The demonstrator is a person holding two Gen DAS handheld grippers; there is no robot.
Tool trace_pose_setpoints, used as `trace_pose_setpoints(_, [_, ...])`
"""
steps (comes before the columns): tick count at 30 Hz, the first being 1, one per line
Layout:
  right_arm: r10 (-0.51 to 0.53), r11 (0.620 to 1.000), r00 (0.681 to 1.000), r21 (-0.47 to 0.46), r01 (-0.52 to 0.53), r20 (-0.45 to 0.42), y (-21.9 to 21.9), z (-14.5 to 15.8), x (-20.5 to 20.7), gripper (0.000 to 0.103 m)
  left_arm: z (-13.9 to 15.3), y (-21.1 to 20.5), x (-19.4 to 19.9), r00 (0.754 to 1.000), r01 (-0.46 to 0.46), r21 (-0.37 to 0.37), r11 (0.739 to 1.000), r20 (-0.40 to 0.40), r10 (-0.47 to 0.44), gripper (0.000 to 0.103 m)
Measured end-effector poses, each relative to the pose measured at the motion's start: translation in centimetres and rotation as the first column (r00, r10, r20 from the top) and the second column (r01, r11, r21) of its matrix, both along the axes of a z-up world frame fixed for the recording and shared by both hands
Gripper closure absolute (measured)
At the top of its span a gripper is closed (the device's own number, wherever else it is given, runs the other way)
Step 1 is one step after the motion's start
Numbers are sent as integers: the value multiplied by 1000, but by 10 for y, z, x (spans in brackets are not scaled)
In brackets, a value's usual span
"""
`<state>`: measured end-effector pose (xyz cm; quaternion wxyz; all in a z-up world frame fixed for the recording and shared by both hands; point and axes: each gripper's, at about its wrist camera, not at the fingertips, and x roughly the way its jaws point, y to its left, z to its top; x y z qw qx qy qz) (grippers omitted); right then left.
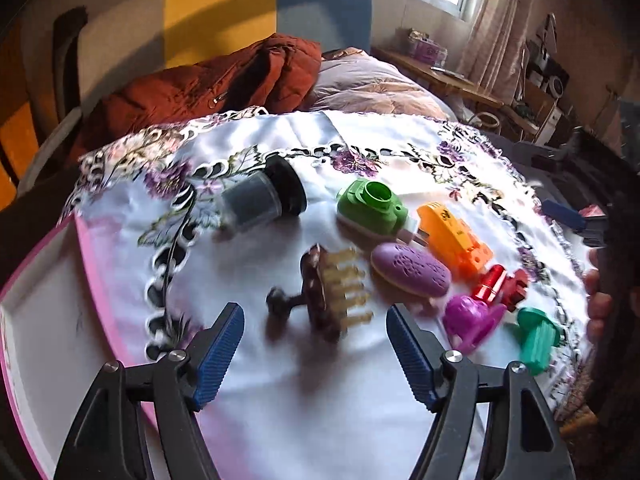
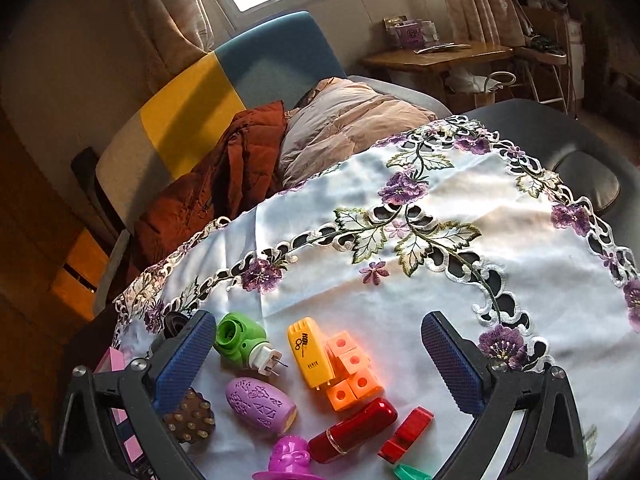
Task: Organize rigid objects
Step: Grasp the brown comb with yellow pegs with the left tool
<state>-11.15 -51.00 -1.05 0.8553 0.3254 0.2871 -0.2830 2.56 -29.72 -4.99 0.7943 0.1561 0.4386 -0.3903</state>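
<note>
Lying on its side, dark lidded jar [image 1: 260, 200], contents unclear, toys [image 1: 404, 268] nearby.

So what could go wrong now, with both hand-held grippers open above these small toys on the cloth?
1. The brown brush lies tilted on its bristles; the left hand-held gripper might tip it rather than grip it.
2. The purple oval, orange piece and red tube lie close together, so the right hand-held gripper could knock neighbours.
3. The embroidered cloth may slide or wrinkle.
</note>
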Motion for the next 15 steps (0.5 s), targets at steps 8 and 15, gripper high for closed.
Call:
trace_pose_setpoints(8, [-19, 1000, 1000, 12, 19, 7, -5, -2, -2, 0, -24, -28, 19, 1000, 4, 38, 999, -29, -3, 56])
trace_pose_setpoints(15, [-33, 999, 999, 26, 33, 2, -10, -5, -3, 0, -20, -4, 6, 999, 6, 2, 1000, -44, -6, 62])
